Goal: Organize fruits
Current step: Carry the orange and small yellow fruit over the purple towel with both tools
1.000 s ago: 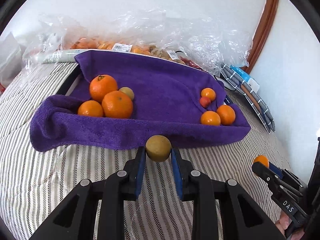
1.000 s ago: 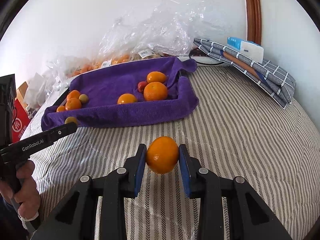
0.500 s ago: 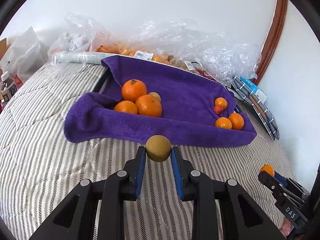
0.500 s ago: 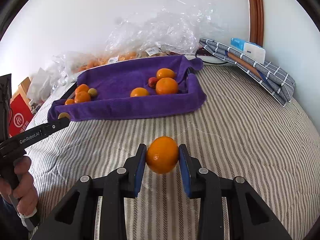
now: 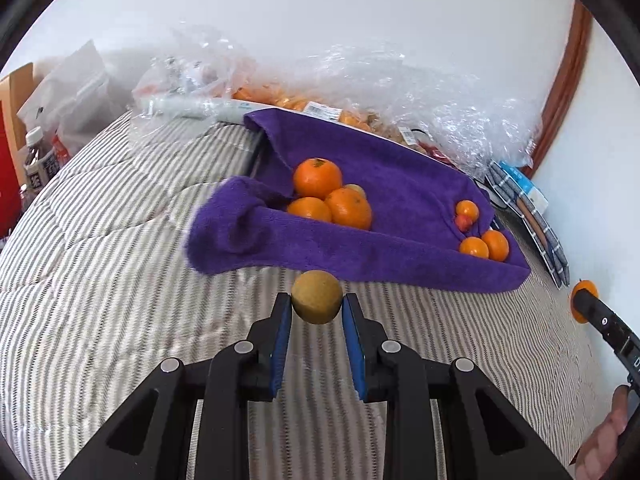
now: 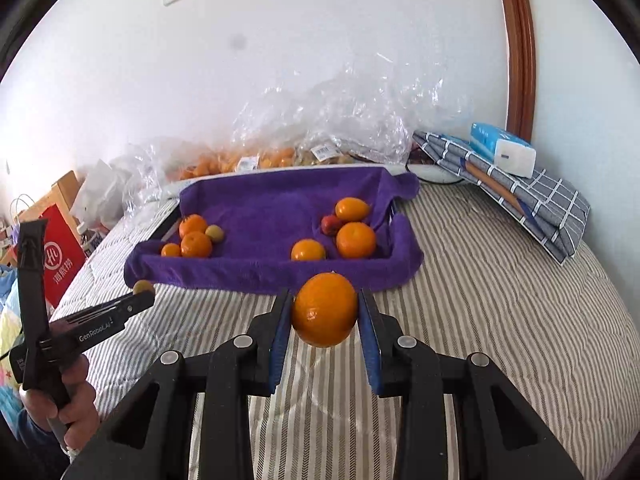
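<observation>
- Your left hand-held gripper [image 5: 316, 307] is clamped on a small, round, dull yellow-brown fruit [image 5: 316, 297], pinched between its blue-padded fingers [image 5: 281, 330] and held above the striped grey-and-white quilted bed [image 5: 100, 280].
- Your right hand-held gripper [image 6: 325, 312] is closed around a round, glossy orange [image 6: 324, 309], which sits between its fingertips, also off the bed.
- Ahead of both grippers lies the purple terry towel lining a shallow tray [image 6: 276, 204], resting on the bed.
- In the tray's left corner you have three oranges [image 5: 318, 178] bunched together, touching, with one small yellow-brown fruit [image 6: 214, 233] just behind them.
- In the right corner sit three more oranges [image 6: 355, 240] and a small red fruit [image 6: 331, 224], close together.
- The two clusters are well apart, with bare towel between them.
- Behind the tray, crumpled clear plastic bags [image 6: 352, 116] with more orange fruit lie against the white wall.
- To the right, a folded grey checked cloth [image 6: 532, 204] carries a blue-and-white tissue pack [image 6: 505, 149].
</observation>
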Action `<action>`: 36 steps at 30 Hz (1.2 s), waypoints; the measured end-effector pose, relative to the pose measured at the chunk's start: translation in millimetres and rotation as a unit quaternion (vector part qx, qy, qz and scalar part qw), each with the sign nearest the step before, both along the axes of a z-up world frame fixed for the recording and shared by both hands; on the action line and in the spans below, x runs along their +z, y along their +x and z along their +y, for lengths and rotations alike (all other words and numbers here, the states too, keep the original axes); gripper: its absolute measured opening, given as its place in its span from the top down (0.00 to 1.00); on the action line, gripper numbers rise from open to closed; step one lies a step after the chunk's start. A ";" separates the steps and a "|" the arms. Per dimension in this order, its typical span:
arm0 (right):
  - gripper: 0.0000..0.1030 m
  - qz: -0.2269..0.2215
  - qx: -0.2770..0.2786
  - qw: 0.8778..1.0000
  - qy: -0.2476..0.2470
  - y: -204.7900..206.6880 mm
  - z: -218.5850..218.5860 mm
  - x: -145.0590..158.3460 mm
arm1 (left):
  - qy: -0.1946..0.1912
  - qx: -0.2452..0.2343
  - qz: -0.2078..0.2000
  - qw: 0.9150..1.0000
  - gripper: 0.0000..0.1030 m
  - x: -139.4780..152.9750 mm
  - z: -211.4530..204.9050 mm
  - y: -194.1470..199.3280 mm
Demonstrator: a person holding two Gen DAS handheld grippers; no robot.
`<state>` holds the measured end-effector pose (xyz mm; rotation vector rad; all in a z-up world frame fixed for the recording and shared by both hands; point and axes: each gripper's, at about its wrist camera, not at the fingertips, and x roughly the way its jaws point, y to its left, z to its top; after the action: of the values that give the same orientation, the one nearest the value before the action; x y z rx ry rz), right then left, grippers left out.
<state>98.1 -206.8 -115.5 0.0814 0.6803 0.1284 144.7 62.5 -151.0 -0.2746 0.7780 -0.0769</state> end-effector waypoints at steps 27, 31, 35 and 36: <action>0.68 0.030 0.047 0.997 0.048 147.5 9.0 -35.5 | -0.006 -0.022 -0.019 1.000 0.76 32.2 -26.9 123.3; 0.68 0.036 0.056 0.997 0.038 148.5 13.7 -41.6 | -0.010 -0.040 -0.008 0.999 0.76 22.5 -37.2 124.5; 0.68 0.045 0.064 0.996 0.050 148.7 15.4 -46.1 | -0.011 -0.057 -0.013 0.998 0.76 20.9 -44.9 122.4; 0.68 0.046 0.065 0.996 0.046 148.6 16.5 -46.9 | -0.016 -0.061 -0.014 0.998 0.76 20.7 -44.9 122.2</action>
<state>246.7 -190.3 -162.4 0.1319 0.7720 0.2821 266.9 17.5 -130.3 -0.2559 0.7662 -0.2078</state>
